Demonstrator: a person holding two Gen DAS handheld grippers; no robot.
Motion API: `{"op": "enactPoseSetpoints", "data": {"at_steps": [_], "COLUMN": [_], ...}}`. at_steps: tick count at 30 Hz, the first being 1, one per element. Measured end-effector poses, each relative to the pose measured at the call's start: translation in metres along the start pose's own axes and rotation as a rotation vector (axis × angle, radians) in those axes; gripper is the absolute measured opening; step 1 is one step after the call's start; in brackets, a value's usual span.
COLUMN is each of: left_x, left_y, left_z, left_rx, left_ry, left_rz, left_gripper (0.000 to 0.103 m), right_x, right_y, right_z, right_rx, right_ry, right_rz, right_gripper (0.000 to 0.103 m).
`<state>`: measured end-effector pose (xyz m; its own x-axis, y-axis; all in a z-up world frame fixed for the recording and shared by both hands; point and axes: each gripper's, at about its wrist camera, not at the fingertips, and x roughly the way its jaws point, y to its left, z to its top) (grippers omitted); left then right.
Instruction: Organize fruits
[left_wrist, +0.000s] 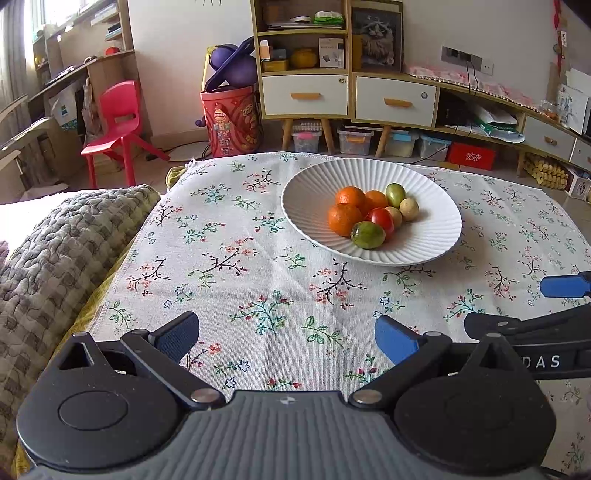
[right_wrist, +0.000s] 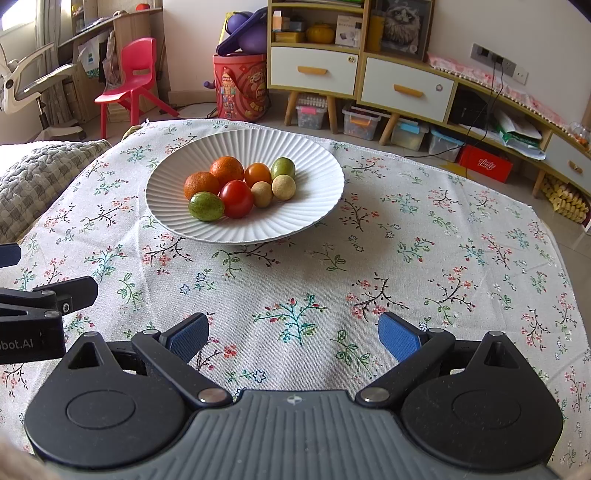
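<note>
A white ribbed plate (left_wrist: 306, 192) (right_wrist: 173, 206) stands on the floral tablecloth (left_wrist: 236, 280) (right_wrist: 406, 266). It holds several fruits in one cluster: oranges (left_wrist: 344, 219) (right_wrist: 201, 184), a red tomato (left_wrist: 382, 218) (right_wrist: 236, 198), green fruits (left_wrist: 367, 235) (right_wrist: 206, 206) and pale yellow balls (left_wrist: 409, 209) (right_wrist: 283, 187). My left gripper (left_wrist: 286, 338) is open and empty, low over the cloth in front of the plate. My right gripper (right_wrist: 293, 338) is open and empty, also in front of the plate. Each gripper shows at the edge of the other's view.
A grey quilted blanket (left_wrist: 55, 266) lies along the table's left side. Beyond the far edge stand a red chair (left_wrist: 118, 125), a red drum (left_wrist: 232, 118), a cabinet with drawers (left_wrist: 351, 96) and storage boxes on the floor.
</note>
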<state>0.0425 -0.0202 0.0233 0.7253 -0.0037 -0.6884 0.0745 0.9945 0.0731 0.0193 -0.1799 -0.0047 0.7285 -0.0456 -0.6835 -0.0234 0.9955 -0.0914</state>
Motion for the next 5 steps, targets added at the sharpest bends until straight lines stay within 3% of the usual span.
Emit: {"op": "enactPoseSetpoints", "data": {"at_steps": [5], "left_x": [0.0033], "left_y": [0.0023], "left_z": [0.0007], "left_rx": [-0.011], "left_ry": [0.024], "left_rz": [-0.028], "left_gripper": [0.092], "right_x": [0.0018], "right_y": [-0.0001], "right_z": [-0.0019], "right_rx": [0.001], "right_ry": [0.002], "right_rz": [-0.003], "right_gripper": [0.098]}}
